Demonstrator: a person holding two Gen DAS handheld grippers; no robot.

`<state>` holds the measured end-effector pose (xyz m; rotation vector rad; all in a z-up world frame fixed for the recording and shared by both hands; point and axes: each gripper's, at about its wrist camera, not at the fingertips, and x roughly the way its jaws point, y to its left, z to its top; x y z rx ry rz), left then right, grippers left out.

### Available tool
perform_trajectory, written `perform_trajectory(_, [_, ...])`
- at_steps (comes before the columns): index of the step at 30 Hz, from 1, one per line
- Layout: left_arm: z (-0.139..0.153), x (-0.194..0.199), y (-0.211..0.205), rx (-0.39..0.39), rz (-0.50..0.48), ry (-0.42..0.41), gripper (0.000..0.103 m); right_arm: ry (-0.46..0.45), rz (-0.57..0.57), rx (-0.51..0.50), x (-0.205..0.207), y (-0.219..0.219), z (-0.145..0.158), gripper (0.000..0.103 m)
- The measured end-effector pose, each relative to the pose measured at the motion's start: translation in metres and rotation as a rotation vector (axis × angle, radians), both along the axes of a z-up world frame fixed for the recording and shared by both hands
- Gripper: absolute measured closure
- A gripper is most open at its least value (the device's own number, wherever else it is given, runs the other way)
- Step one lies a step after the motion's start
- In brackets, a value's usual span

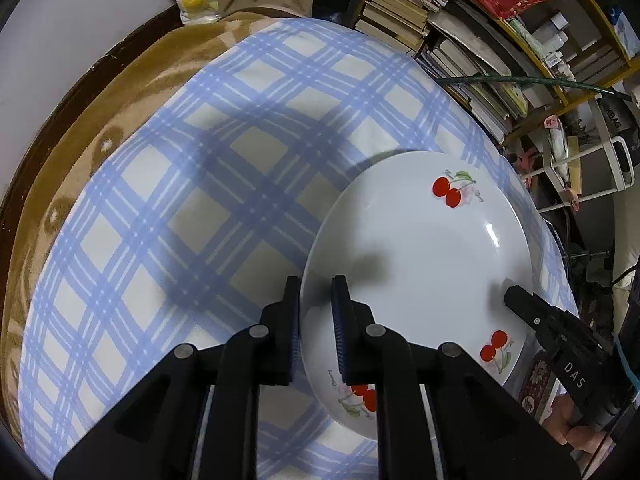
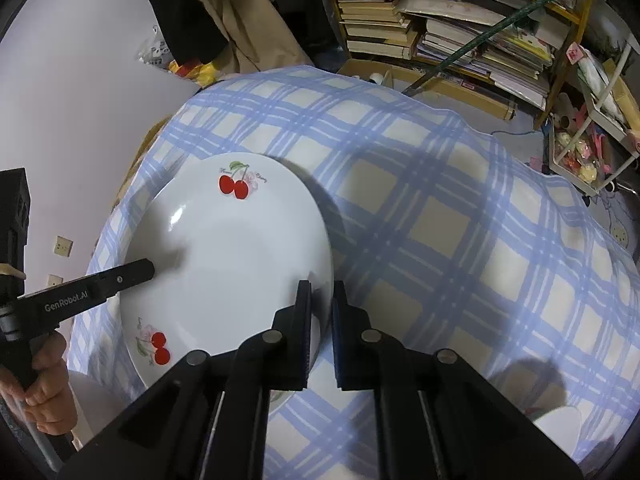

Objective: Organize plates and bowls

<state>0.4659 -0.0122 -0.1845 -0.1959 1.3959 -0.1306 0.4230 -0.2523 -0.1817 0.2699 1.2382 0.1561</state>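
A white plate with red cherry prints (image 1: 420,248) is held above the blue checked tablecloth (image 1: 180,200). My left gripper (image 1: 318,300) is shut on the plate's left rim. My right gripper (image 2: 322,300) is shut on the same plate (image 2: 232,256) at its right rim. In the left wrist view the right gripper's finger (image 1: 536,316) shows over the plate's right edge. In the right wrist view the left gripper's finger (image 2: 120,278) shows over the plate's left edge. The plate tilts slightly.
A bookshelf with stacked books (image 2: 440,32) stands beyond the table's far side. A brown blanket (image 1: 60,168) lies under the cloth at the left. A white dish edge (image 2: 560,424) shows at the lower right, another white rim (image 2: 92,392) at the lower left.
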Motion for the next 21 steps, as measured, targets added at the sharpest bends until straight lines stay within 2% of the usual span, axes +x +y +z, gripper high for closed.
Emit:
perform_trajectory(4, [0.004, -0.004, -0.004, 0.026, -0.030, 0.007, 0.087, -0.001, -0.010, 0.004, -0.006, 0.002, 0.003, 0.093])
perform_trajectory(7, [0.008, -0.013, 0.001, 0.023, -0.014, 0.018, 0.087, -0.005, -0.015, 0.008, -0.012, 0.004, 0.007, 0.093])
perform_trajectory(12, [0.020, -0.032, 0.002, 0.044, -0.052, -0.004, 0.088, -0.023, -0.011, 0.021, -0.030, 0.008, 0.020, 0.094])
perform_trajectory(21, [0.046, -0.069, 0.002, 0.028, -0.076, -0.041, 0.088, -0.062, -0.036, 0.036, -0.066, 0.005, 0.044, 0.095])
